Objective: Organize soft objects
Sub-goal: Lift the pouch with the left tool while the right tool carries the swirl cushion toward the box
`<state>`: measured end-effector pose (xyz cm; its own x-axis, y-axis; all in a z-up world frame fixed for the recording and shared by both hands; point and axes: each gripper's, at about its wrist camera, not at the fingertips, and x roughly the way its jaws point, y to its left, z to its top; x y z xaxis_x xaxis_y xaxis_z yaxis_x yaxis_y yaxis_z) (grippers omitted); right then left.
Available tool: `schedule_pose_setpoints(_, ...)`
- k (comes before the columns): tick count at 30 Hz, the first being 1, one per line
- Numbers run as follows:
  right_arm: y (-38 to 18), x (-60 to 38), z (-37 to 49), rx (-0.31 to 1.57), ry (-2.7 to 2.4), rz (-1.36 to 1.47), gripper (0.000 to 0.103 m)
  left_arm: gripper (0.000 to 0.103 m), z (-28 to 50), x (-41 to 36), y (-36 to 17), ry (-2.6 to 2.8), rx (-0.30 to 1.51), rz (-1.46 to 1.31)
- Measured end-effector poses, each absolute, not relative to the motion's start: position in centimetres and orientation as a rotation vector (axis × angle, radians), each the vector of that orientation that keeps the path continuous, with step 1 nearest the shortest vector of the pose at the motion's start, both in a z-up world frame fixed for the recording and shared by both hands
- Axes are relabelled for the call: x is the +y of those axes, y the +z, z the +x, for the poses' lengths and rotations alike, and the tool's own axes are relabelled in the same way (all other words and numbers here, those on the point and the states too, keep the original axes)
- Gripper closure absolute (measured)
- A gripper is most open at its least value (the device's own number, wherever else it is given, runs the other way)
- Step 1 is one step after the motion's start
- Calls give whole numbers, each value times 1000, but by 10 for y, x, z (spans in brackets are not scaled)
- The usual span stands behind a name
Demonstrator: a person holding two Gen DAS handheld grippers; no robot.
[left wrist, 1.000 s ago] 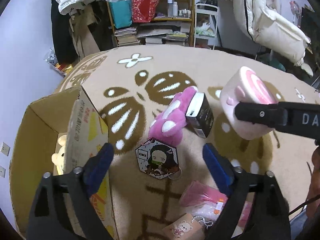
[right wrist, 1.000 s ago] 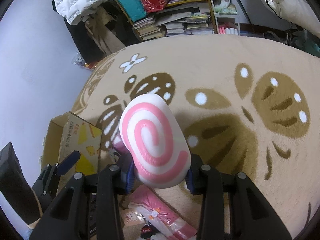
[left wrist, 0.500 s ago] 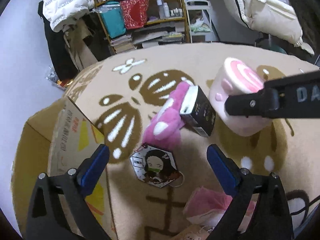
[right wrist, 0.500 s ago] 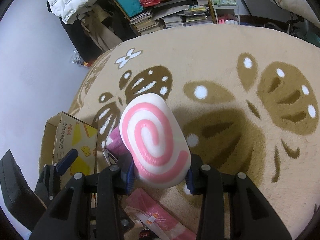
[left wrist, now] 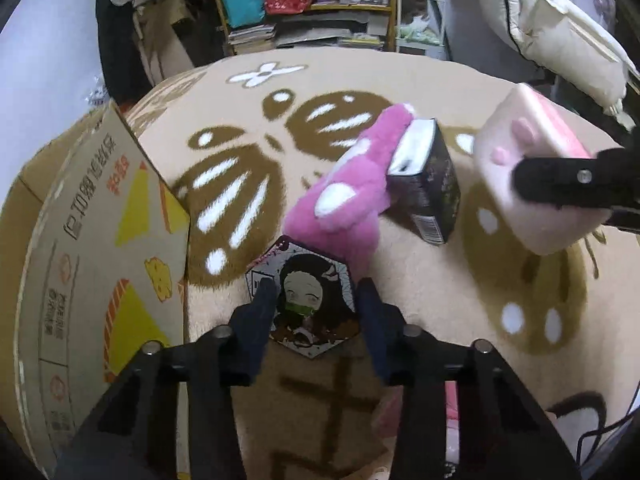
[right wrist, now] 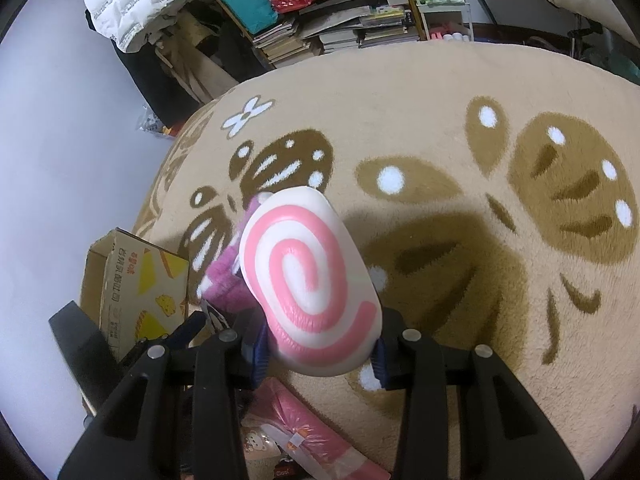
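My right gripper (right wrist: pixel 316 354) is shut on a pink-and-white swirl cushion (right wrist: pixel 308 280), held above the blanket; the cushion also shows in the left wrist view (left wrist: pixel 532 176). My left gripper (left wrist: pixel 316 300) is open, its jaws on either side of a hexagonal anime-girl badge (left wrist: pixel 308 300) lying flat on the beige blanket. A pink plush toy (left wrist: pixel 352 192) lies just beyond the badge, touching a black box (left wrist: pixel 428 184). An open cardboard box (left wrist: pixel 92 256) stands at the left.
A pink plastic packet (right wrist: pixel 304 436) lies near the front edge. Shelves with books and bags (left wrist: pixel 304 4) and hanging coats stand at the back. The beige blanket with brown butterfly pattern (right wrist: pixel 500 216) stretches to the right.
My left gripper's jaws have narrowed and moved forward onto the badge. The right gripper still holds the swirl cushion, shifted slightly right in the left wrist view.
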<state>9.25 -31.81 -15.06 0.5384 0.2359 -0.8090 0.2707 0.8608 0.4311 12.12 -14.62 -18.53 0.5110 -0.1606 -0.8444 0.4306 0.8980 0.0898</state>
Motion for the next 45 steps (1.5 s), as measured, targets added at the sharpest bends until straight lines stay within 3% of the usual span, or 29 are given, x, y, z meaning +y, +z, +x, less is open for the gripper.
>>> schedule_pose_setpoints(2,-151,-317,93,1021,-21,552,61,79,116,-148,-182,-375,951,332)
schedule_pose_setpoints(5,-150,-314,94,1023,-15,541,61,86,113,-149,-178,-381,941,348)
schedule_pose_setpoints(14,-143,-309,93,1008,-7,509,61,99,106,-137,-153,-343,914,309)
schedule_pose_setpoints(26,-135,-307,94,985,24,498,61,100,93,-125,-115,-320,822,287)
schedule_pose_setpoints(37,-103,-287,95,912,97,443,61,100,81,-102,-37,-194,708,255)
schedule_pose_setpoints(45,-76,-253,97,839,177,391,61,100,82,-62,-9,-110,726,248)
